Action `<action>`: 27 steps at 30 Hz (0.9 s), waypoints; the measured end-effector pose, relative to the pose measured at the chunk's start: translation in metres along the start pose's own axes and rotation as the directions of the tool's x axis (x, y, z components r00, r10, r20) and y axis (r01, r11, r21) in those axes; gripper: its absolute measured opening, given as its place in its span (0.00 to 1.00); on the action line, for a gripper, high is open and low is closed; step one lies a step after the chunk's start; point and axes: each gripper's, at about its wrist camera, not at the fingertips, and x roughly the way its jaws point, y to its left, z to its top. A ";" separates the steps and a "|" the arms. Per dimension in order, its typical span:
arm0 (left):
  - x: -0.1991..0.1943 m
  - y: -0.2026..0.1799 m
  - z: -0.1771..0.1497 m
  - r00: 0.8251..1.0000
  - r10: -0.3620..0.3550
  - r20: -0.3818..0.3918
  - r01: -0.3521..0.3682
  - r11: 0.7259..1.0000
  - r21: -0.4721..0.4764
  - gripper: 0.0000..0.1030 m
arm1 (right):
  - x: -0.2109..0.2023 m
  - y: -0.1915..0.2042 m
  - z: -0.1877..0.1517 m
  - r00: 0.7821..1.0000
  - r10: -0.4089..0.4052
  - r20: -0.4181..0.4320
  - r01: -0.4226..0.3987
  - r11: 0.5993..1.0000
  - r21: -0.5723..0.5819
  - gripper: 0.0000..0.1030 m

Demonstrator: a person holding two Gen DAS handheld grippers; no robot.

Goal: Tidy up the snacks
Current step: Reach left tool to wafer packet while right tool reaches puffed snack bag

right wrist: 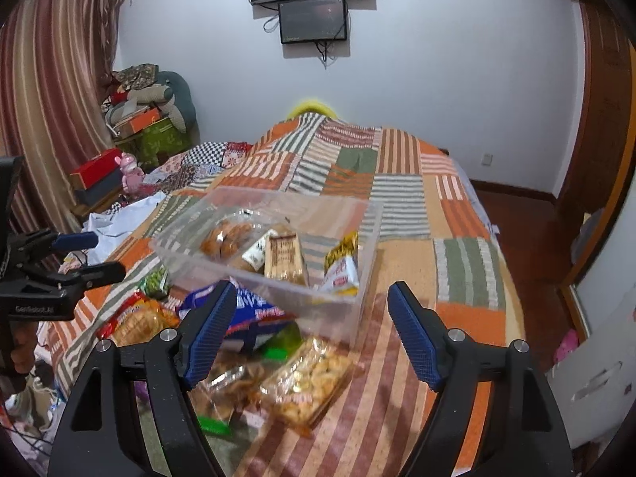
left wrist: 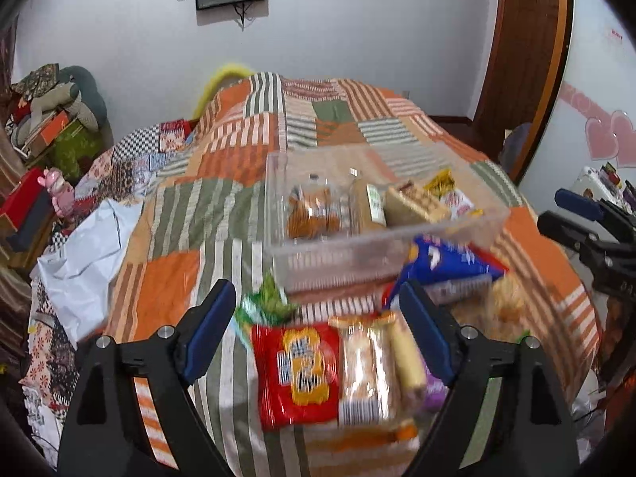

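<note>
A clear plastic bin [left wrist: 342, 258] stands on the patchwork bedspread and holds several snack packs, among them a pack of brown pastries [left wrist: 314, 210]. Loose snacks lie in front of it: a red packet [left wrist: 298, 373], a clear bread pack [left wrist: 367, 373], a blue bag [left wrist: 445, 262] and a green packet [left wrist: 270, 302]. My left gripper [left wrist: 317, 290] hovers open above the red packet and bread pack, holding nothing. In the right wrist view my right gripper [right wrist: 313, 290] is open and empty before the bin [right wrist: 371, 238], above a nut pack [right wrist: 310, 381] and the blue bag [right wrist: 254, 310].
Each gripper shows in the other's view: the right one [left wrist: 564, 216] at the right edge, the left one [right wrist: 107, 255] at the left. A white sheet [left wrist: 87, 246] lies at the bed's left side. Boxes and cushions [right wrist: 147, 119] are piled in the far left corner.
</note>
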 end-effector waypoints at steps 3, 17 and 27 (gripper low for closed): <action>0.003 0.000 -0.013 1.000 -0.010 -0.016 0.010 1.000 -0.002 0.82 | 0.001 -0.002 -0.009 1.000 -0.011 -0.018 0.011 1.000 0.010 0.73; 0.025 -0.005 -0.048 0.995 -0.058 -0.075 0.053 0.997 -0.054 0.82 | 0.036 -0.005 -0.046 0.987 0.006 -0.159 0.003 0.998 0.060 0.73; 0.033 -0.005 -0.059 0.996 -0.053 -0.072 0.049 0.998 -0.049 0.82 | 0.028 -0.029 -0.060 0.981 -0.014 -0.191 0.033 0.995 0.096 0.73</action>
